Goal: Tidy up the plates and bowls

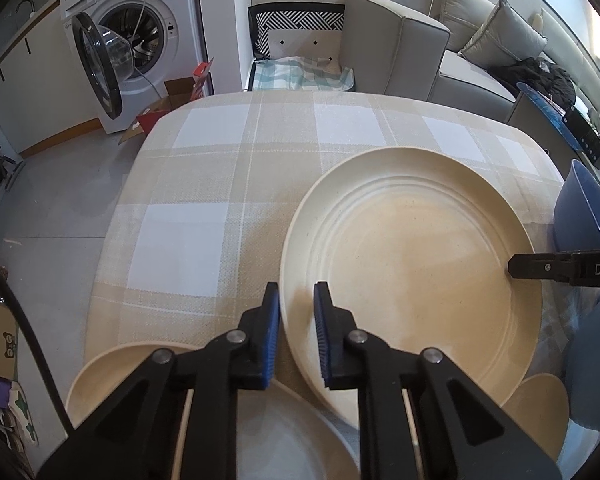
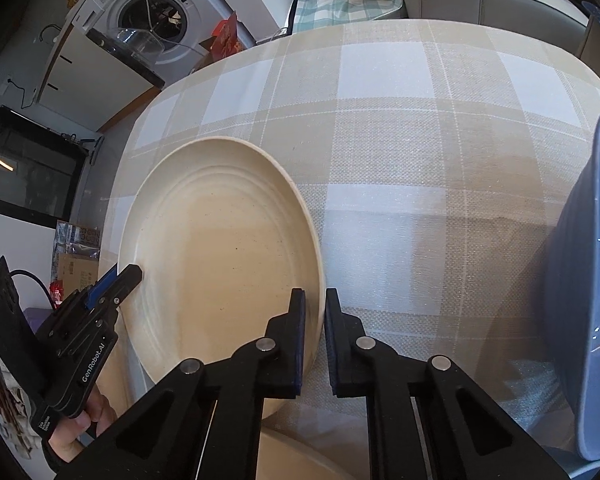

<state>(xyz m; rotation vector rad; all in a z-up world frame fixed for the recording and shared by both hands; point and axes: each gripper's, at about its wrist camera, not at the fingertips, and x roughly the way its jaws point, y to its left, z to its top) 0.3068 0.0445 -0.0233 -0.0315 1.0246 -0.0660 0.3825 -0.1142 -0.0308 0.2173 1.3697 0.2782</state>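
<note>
Cream-coloured and ridged inside, a large plate (image 1: 412,276) is pinched at opposite rims by both grippers: the left gripper (image 1: 296,336) is closed on its near-left rim, and the right gripper (image 2: 314,340) is closed on its right rim. The plate looks tilted and partly raised off the checked tabletop (image 2: 400,128), so the sorting seems to be at an early stage, with this plate gripped but not yet stacked. Closest to the cameras, beneath the grippers, lie other cream dishes: a cream bowl (image 1: 112,372) at near left, a pale plate (image 1: 300,432) in the middle, and another cream dish (image 1: 540,408) at near right. All of these are still loose and unstacked. A blue bowl (image 2: 592,280) stands close on the right side, near the raised plate, and could be knocked if the plate swings that way. Farther off, the cloth is bare. Beyond the tabletop stand a washing machine (image 1: 140,28) with its door open and a grey sofa (image 1: 420,40).
</note>
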